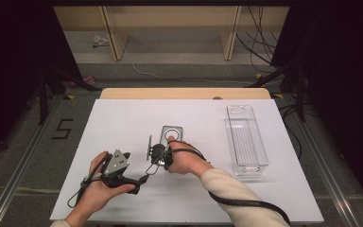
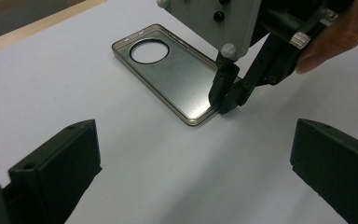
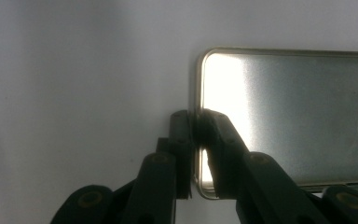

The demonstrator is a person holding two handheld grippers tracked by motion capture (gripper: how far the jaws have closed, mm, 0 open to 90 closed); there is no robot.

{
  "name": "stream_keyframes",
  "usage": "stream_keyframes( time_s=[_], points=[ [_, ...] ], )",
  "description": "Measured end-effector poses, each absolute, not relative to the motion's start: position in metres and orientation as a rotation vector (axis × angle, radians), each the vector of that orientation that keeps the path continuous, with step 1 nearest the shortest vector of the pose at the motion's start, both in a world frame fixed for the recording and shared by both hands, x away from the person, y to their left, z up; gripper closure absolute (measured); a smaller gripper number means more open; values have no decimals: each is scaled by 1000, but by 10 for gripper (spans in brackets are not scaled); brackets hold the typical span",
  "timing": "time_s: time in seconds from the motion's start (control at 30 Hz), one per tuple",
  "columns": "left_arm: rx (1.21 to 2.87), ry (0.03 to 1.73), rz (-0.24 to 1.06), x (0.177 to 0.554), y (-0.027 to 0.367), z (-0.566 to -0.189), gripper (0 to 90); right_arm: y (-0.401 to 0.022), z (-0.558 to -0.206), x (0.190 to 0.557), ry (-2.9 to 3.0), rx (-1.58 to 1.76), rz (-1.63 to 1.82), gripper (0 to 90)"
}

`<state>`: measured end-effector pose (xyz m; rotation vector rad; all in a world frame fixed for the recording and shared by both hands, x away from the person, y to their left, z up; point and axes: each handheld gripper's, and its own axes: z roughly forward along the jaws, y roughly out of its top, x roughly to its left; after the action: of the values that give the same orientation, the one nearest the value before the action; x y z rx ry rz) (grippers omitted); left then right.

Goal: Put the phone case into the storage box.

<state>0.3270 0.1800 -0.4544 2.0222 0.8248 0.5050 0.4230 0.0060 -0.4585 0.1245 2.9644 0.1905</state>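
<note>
Right gripper view shows the metal phone case [image 3: 284, 116] flat on the white table [image 3: 74, 93], its near rim pinched between the right gripper [image 3: 196, 130]. Beside it, the left gripper [image 1: 139, 182] gapes wide, holding nothing. Farther right lies a clear tray [image 1: 246, 137]; grey floor [image 1: 28, 142] surrounds the table.

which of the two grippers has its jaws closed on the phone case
The right gripper, pinching the short edge of the metal phone case away from its round camera hole. The left gripper rests apart, jaws wide open with only white table between them.
</note>
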Motion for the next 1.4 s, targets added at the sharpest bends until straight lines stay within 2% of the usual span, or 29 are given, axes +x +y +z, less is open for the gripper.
stream_keyframes(
  time_s=[0.3,1.4],
  points=[
    [2022,824,506,327,180,-454,10,6,-459,421,2951,109,187,872],
    [2015,835,509,328,181,-454,11,-9,-450,416,2909,182,393,890]
  ],
)
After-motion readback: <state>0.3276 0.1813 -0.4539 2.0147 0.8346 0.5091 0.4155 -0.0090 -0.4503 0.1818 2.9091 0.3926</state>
